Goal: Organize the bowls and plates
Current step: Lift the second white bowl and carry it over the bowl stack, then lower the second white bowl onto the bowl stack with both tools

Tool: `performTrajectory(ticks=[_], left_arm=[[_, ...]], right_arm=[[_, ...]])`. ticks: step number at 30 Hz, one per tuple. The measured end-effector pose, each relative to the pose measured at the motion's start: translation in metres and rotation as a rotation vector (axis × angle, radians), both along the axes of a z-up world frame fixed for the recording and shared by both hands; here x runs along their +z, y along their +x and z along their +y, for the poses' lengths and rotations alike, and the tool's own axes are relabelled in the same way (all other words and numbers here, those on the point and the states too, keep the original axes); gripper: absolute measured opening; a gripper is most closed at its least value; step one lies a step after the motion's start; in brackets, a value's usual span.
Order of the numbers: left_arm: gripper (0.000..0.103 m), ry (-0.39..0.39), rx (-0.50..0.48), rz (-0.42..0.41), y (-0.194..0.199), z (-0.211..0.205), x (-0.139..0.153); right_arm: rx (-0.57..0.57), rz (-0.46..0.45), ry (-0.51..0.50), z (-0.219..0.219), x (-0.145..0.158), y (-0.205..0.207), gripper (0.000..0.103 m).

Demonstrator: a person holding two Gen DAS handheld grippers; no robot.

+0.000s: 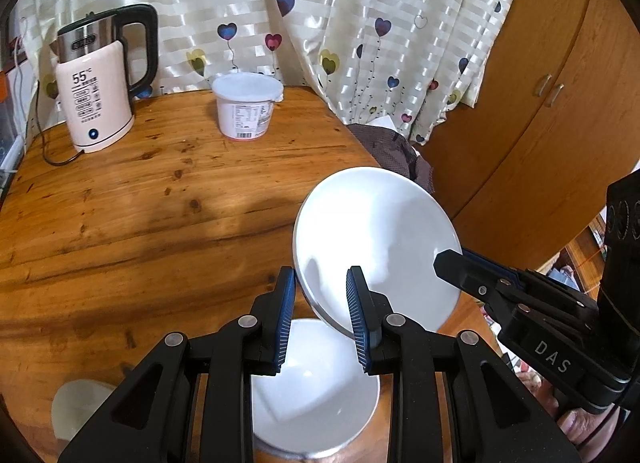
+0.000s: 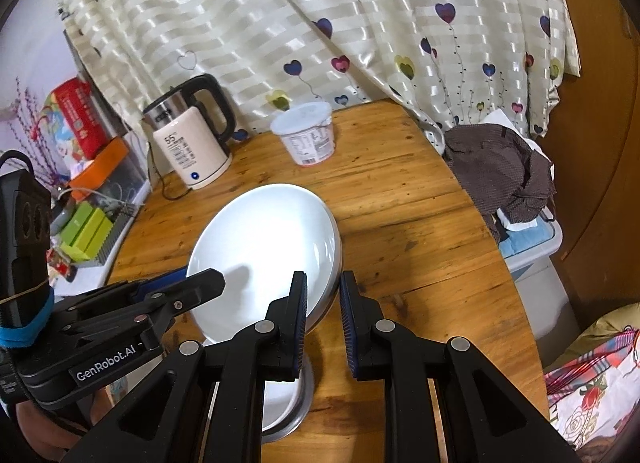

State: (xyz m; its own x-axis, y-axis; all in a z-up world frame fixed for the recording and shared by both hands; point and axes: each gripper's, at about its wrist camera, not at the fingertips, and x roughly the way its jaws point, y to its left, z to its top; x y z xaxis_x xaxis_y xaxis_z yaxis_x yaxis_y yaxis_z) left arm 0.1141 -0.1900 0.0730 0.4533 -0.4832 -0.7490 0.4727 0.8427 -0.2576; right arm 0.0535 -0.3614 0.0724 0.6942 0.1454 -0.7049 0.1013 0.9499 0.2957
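A white plate (image 1: pixel 376 231) (image 2: pixel 260 239) hangs tilted above the wooden table (image 1: pixel 140 223) (image 2: pixel 420 243), held from both sides. My left gripper (image 1: pixel 320 297) (image 2: pixel 200 283) is shut on the plate's near left rim. My right gripper (image 2: pixel 324 293) (image 1: pixel 448 261) is shut on the opposite rim, with one finger lying over the plate's face. Directly beneath, a white bowl (image 1: pixel 316 403) (image 2: pixel 282 403) rests on the table, on what looks like a metal-rimmed dish. My fingers partly hide it.
A white kettle (image 1: pixel 96 95) (image 2: pixel 192 147) and a lidded white tub (image 1: pixel 246 105) (image 2: pixel 306 135) stand at the table's far side. Another pale bowl (image 1: pixel 76 403) sits at the near left. A brown cloth (image 2: pixel 500 167) lies on a bin right of the table. A wooden cabinet (image 1: pixel 540 103) stands behind it.
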Motion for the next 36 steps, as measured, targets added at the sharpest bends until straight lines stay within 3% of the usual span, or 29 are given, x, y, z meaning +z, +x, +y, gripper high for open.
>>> performTrajectory(ticks=[20,36], left_arm=[[0.027,0.015,0.04,0.016,-0.037,0.04,-0.01],[0.027,0.041,0.051,0.071,-0.045,0.047,-0.033]], right_arm=[[0.047,0.02,0.016,0.042,-0.008,-0.032,0.016],[0.063,0.074,0.042,0.048,-0.029,-0.033,0.016]])
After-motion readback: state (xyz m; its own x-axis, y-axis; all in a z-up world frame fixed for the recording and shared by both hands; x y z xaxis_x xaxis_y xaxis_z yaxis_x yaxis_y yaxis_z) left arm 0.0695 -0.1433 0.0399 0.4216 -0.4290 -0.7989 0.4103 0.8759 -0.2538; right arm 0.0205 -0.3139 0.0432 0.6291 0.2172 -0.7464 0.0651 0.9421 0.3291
